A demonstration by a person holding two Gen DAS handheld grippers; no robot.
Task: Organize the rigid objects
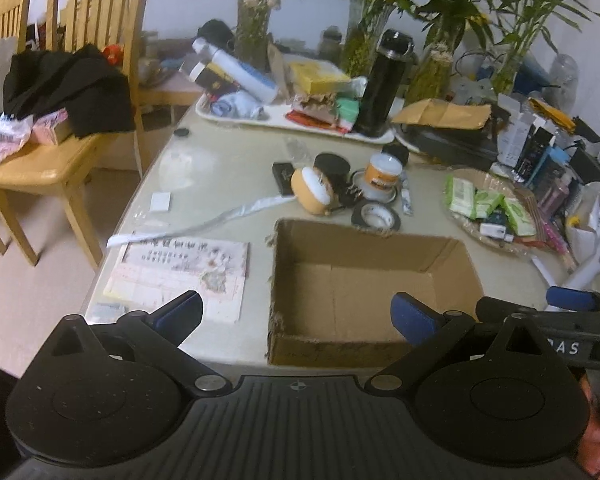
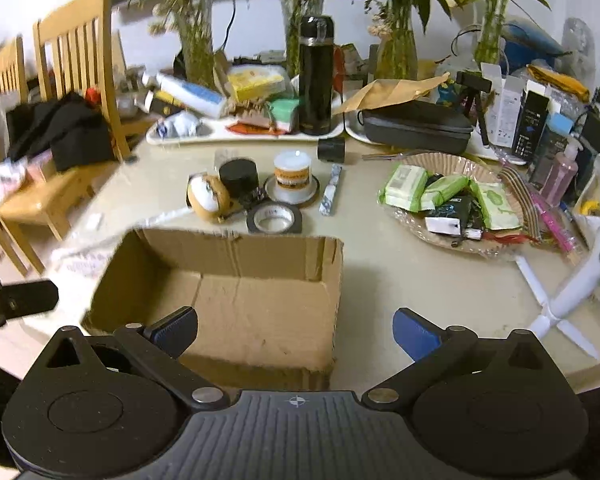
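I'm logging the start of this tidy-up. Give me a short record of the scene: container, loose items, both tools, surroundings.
container: cardboard box, open top, nothing visible inside
loose items behind box: tape roll, white jar with orange label, black jar, tipped orange-and-white jar
left tool: open, holding nothing
right tool: open, holding nothing
to the right: basket of green packets
further back: black flask on a white tray

Left gripper [image 1: 298, 316]: matte black body with a ribbed centre panel, a small crosshair mark, two round discs, silver pivot screws and blue-padded fingers [image 1: 414, 317]. Right gripper [image 2: 296, 330] looks identical. Beside the left gripper, white letters "AS" mark the right gripper's black side.
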